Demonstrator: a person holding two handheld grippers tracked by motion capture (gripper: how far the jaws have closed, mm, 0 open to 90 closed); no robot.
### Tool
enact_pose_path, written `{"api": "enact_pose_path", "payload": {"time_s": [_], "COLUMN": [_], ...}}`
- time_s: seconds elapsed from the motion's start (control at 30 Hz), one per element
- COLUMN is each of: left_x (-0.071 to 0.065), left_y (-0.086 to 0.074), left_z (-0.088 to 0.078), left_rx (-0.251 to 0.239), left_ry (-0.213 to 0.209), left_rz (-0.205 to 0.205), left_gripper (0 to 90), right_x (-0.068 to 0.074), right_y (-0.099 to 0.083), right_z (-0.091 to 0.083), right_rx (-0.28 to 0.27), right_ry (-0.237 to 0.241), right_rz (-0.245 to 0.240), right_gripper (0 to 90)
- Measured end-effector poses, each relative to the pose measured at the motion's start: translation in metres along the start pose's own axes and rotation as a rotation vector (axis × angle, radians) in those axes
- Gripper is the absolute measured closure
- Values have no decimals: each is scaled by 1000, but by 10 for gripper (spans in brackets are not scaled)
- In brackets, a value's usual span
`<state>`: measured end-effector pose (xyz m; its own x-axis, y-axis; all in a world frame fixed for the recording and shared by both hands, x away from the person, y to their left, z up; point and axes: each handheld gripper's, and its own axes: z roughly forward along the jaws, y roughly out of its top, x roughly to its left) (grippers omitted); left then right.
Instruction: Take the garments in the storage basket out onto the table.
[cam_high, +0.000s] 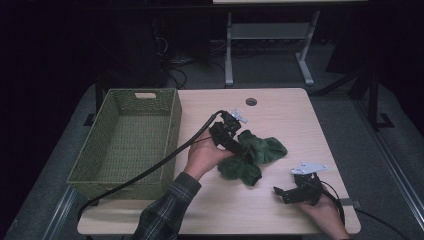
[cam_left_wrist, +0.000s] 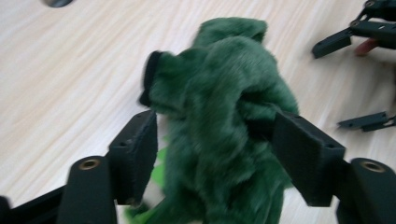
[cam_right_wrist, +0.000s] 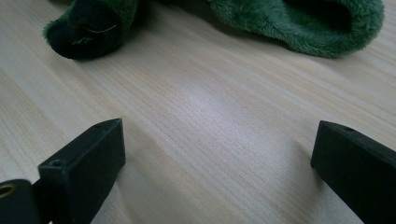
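At the middle of the worktop (cam_high: 280, 107) lies a rumpled green fleece cloth (cam_high: 252, 156), a soft plush piece with a darker cuff or hem at one end, bunched up rather than spread flat. It rests on the bare wood, well apart from the woven green basket (cam_high: 126, 141) that stands along the worktop's left side with nothing to be seen inside it. That nearness of cloth and basket suggests the cloth is meant to go in there, though it is not yet lifted.

The left tongs (cam_left_wrist: 215, 140) straddle the bunched cloth: in the left gripper view the fleece fills the gap between the two black jaws. The right jaw touches the pile, while the left jaw stands clear of it with a strip of worktop showing, so the jaws are parted and not pinching. Straddling the highest fold makes sense, since a soft heap gives the jaws most to bite there.

The right tongs (cam_high: 287, 194) rest low near the worktop's front right corner, jaws spread wide with nothing between them, pointing towards the cloth from a short way off. Held there, they stay out of the left hand's way while remaining ready to steady or gather a trailing end.
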<state>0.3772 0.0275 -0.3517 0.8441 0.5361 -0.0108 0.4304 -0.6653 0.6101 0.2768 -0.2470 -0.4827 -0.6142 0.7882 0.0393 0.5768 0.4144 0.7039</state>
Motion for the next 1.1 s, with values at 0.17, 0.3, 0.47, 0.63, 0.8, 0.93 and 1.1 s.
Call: {"api": "enact_pose_path", "payload": {"time_s": [0.17, 0.3, 0.47, 0.63, 0.8, 0.93, 1.1], "left_x": [0, -3, -7, -17, -27, -34, -45], "left_y": [-12, -25, -43, -62, -77, -88, -99], "left_z": [-18, -27, -30, -28, -23, -18, -13], "left_rx": [-23, -34, -27, -41, -29, -28, -21], "left_ry": [27, 57, 100, 86, 96, 70, 70], "left_rz": [-18, -27, -39, -52, -59, -72, -64], "left_gripper": [278, 229, 133, 131, 132, 135, 135], "right_x": [0, 0, 0, 0, 0, 0, 1], "right_y": [0, 0, 0, 0, 0, 0, 0], "right_z": [0, 0, 0, 0, 0, 0, 0], "right_rx": [-2, 0, 0, -1, -1, -1, 7], "right_ry": [0, 0, 0, -1, -3, -3, -1], "right_rz": [-3, 1, 0, -1, 1, 3, 3], "right_gripper": [25, 24, 25, 25, 25, 25, 26]}}
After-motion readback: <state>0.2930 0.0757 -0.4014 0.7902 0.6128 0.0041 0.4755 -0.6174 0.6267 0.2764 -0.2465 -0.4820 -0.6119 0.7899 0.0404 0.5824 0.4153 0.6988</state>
